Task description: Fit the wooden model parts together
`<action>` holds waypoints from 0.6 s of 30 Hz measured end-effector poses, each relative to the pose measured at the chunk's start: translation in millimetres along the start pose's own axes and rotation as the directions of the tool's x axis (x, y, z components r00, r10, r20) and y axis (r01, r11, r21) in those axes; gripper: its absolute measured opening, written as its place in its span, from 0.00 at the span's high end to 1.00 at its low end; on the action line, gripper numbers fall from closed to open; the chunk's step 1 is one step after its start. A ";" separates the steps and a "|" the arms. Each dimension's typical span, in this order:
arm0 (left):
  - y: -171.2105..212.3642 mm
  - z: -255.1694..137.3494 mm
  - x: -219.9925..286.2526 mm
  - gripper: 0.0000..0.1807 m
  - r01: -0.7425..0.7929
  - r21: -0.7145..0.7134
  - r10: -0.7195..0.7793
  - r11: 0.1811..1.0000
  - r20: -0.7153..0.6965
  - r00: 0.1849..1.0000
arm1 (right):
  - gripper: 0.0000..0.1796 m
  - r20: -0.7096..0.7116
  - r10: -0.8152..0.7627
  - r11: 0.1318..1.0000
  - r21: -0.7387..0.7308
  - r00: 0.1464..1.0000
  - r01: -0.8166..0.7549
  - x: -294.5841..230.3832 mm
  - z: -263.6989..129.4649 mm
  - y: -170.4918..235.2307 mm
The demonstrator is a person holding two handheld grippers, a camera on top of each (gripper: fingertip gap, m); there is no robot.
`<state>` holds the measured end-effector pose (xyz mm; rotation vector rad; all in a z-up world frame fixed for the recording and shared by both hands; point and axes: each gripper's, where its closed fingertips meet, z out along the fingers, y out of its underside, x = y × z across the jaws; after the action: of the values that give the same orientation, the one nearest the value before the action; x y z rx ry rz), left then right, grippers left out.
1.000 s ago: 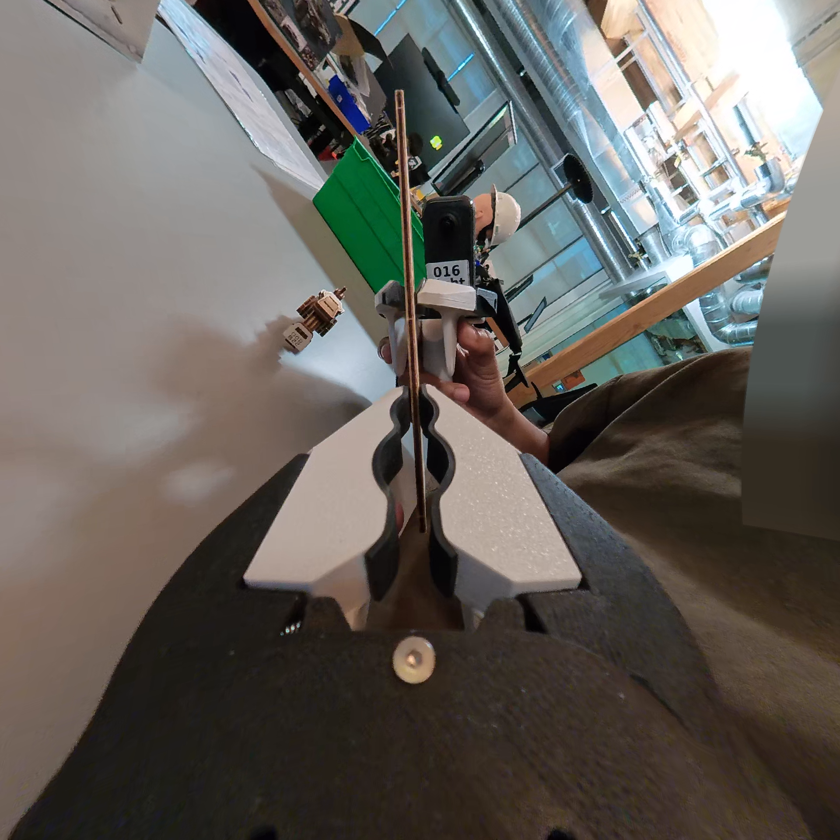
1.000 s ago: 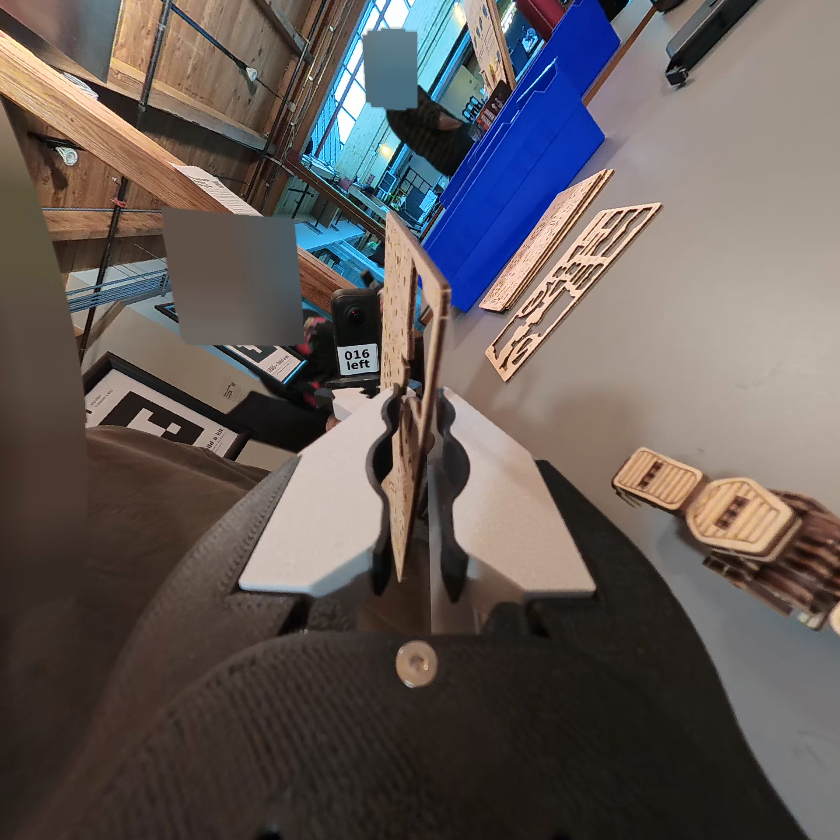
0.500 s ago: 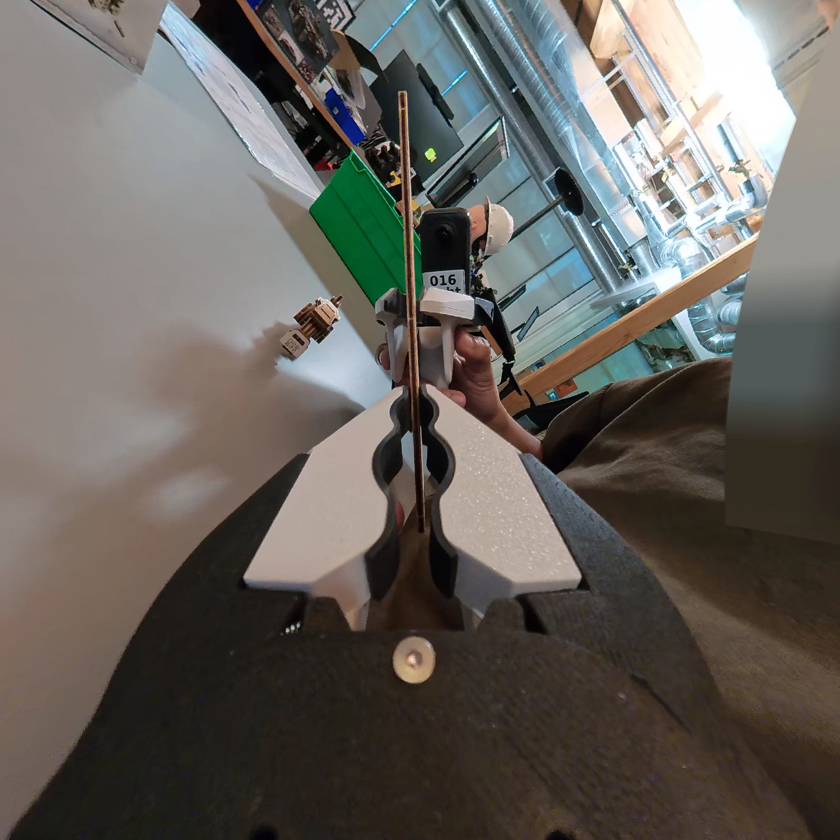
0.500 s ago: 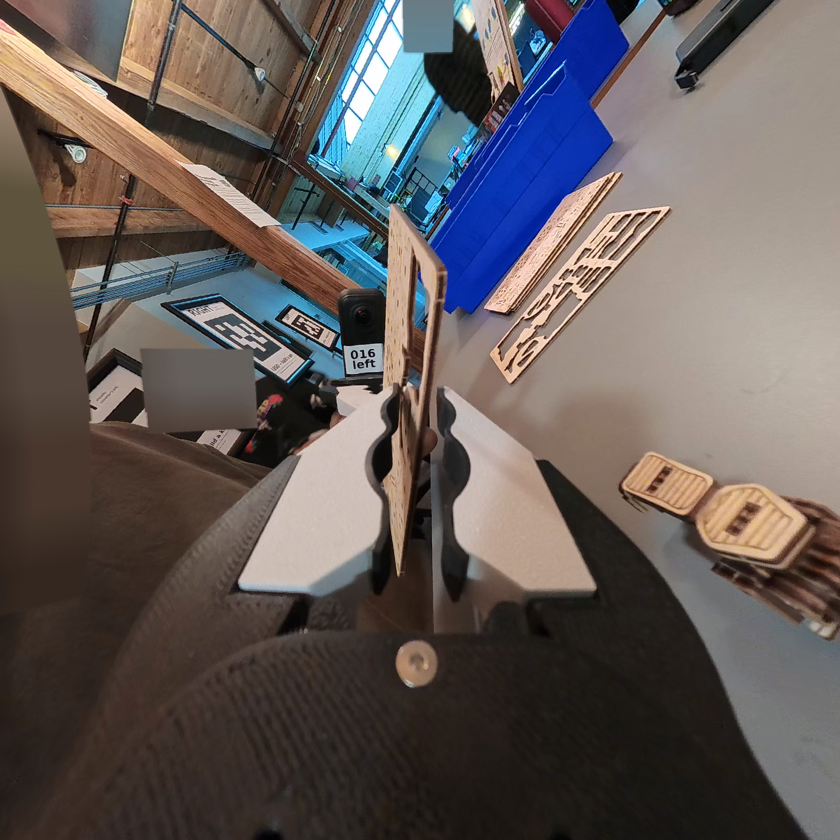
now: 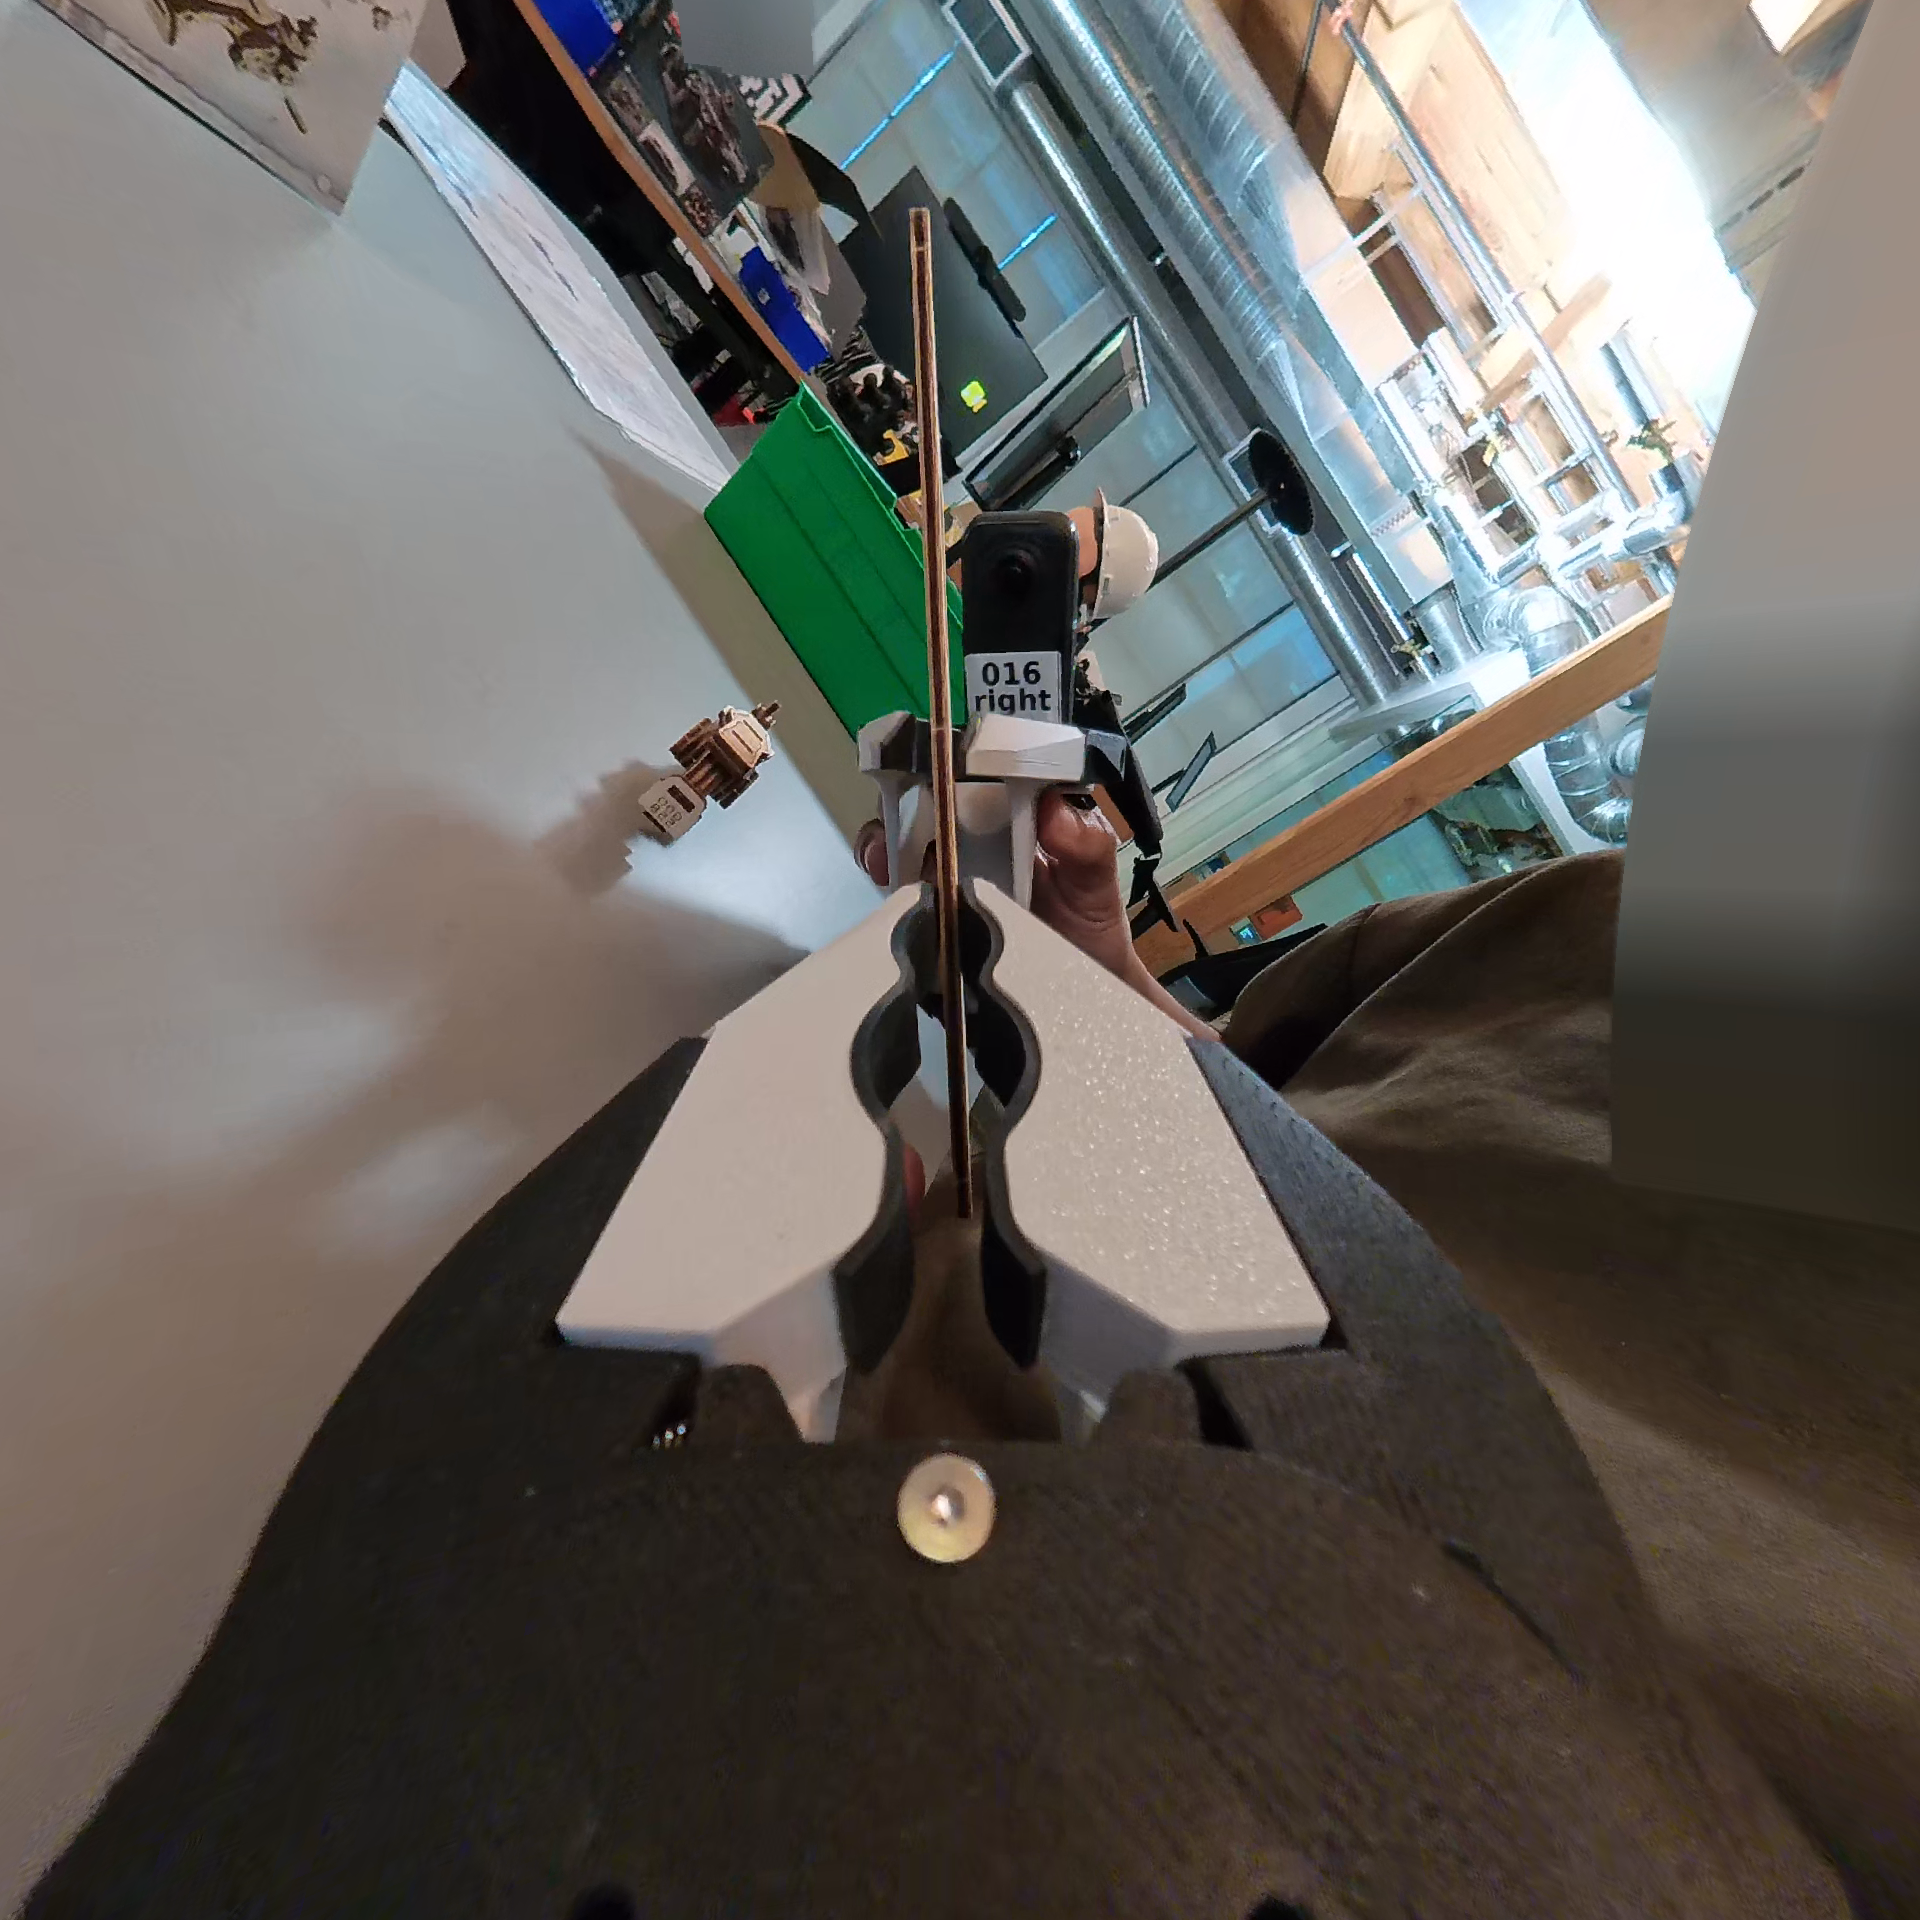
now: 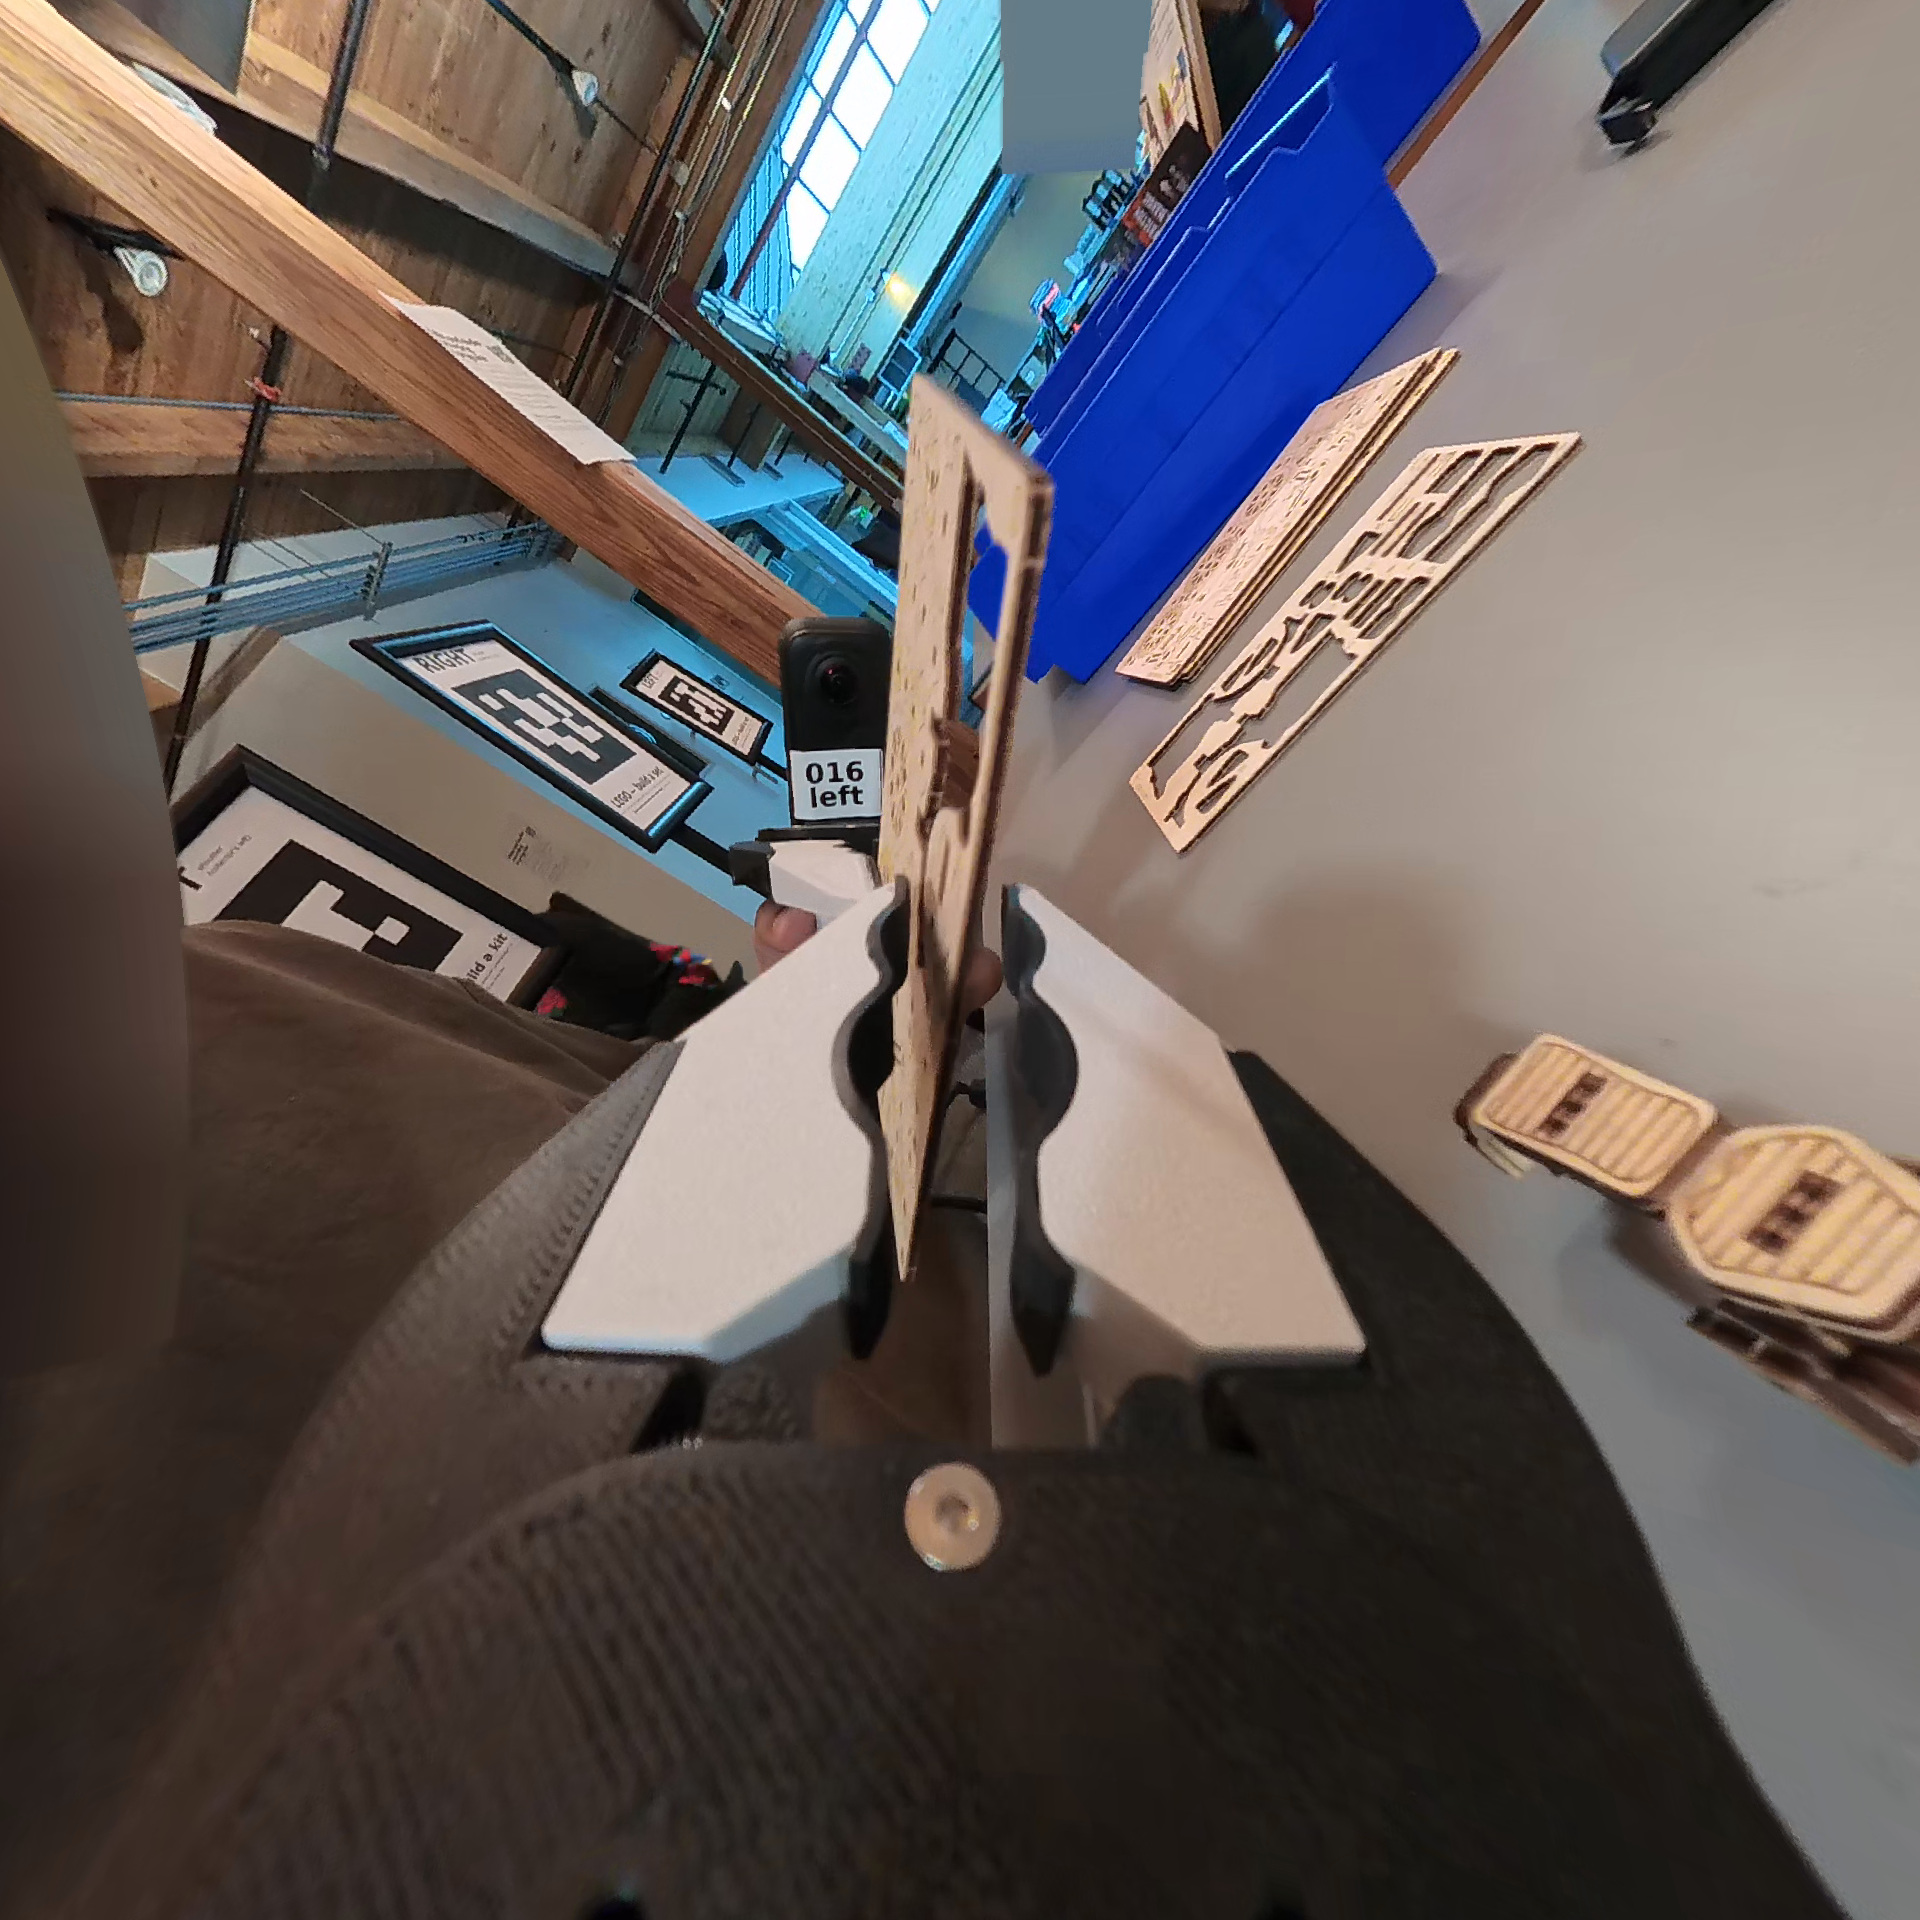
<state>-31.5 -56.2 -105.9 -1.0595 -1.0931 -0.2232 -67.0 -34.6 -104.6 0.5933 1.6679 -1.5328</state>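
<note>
A thin laser-cut wooden sheet (image 5: 928, 468) stands edge-on between my left gripper's (image 5: 940, 894) fingers, which are shut on its near edge. My right gripper (image 5: 956, 831) faces it from the far side with a finger on each side of the sheet. In the right wrist view the sheet (image 6: 935, 623) runs slanted between my right gripper's (image 6: 951, 894) fingers. It leans on the left finger, and a gap shows to the right finger. The left gripper (image 6: 831, 873) shows just behind the sheet. A partly built wooden model (image 6: 1704, 1195) lies on the grey table (image 6: 1558, 883), also seen in the left wrist view (image 5: 717, 769).
An emptied cut-out sheet (image 6: 1361, 634) and a stack of sheets (image 6: 1288, 530) lie on the table by blue bins (image 6: 1247, 312). A green bin (image 5: 831, 561) stands beyond the model. A person's hand (image 5: 1081, 873) and brown clothing (image 5: 1558, 1143) are close.
The right gripper has come a little closer to the left one. In the right wrist view the sheet has shifted forward between the fingers. The left grip is unchanged.
</note>
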 end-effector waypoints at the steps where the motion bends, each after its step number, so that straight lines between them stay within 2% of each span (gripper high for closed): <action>1: -0.3 -0.1 -0.1 1.00 0.001 0.002 -0.001 1.000 0.000 1.000 | 0.91 0.001 -0.003 1.000 -0.003 1.000 0.003 -0.5 0.5 0.6; 18: -4.2 -2.2 -1.1 1.00 0.016 0.025 -0.016 1.000 0.002 1.000 | 0.91 0.018 -0.023 0.997 -0.068 1.000 0.025 -5.5 7.7 12.6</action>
<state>-33.3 -60.4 -104.4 -1.0288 -1.1040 -0.2205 -52.2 -39.2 -107.8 0.5240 1.7127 -1.4872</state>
